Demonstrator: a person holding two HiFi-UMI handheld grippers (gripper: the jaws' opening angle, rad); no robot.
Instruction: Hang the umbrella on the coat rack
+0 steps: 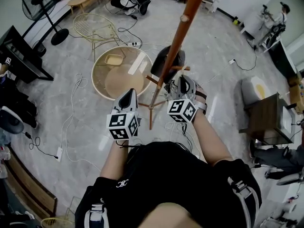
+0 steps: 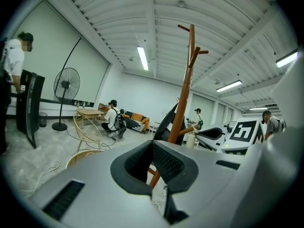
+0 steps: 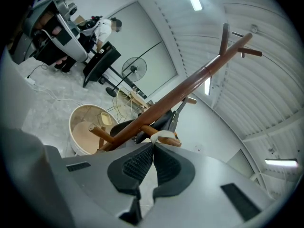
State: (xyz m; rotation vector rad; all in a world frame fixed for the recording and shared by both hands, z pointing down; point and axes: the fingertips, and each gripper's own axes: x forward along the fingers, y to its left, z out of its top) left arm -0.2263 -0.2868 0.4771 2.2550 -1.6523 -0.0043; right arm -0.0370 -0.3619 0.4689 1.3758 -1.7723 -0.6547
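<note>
**At the right fingertips: umbrella strap over a coat-rack peg**

Item: black folding umbrella (image 1: 167,63), closed, hanging against the wooden coat rack (image 1: 176,37) just beyond both sets of fingertips.

Attachment: pale strap (image 3: 161,134) looped over a short peg (image 3: 175,142) directly ahead of the right gripper (image 3: 153,148). That gripper's fingers are pressed together and appear to pinch the strap's near end.

Left gripper (image 2: 152,144): fingers closed tight with nothing between them. The rack's pole stands apart beyond them.

Handling, as judged: a light, compact body with soft, loose canopy fabric and a stiff shaft. The strap is thin and limp, and may slide off a smooth peg if drawn back toward the fingers.

Best hold: the strap loop for seating, or the stiff handle for steadying, never the fabric.

Status: hanging looks nearly done, and the release should be gentle.
</note>
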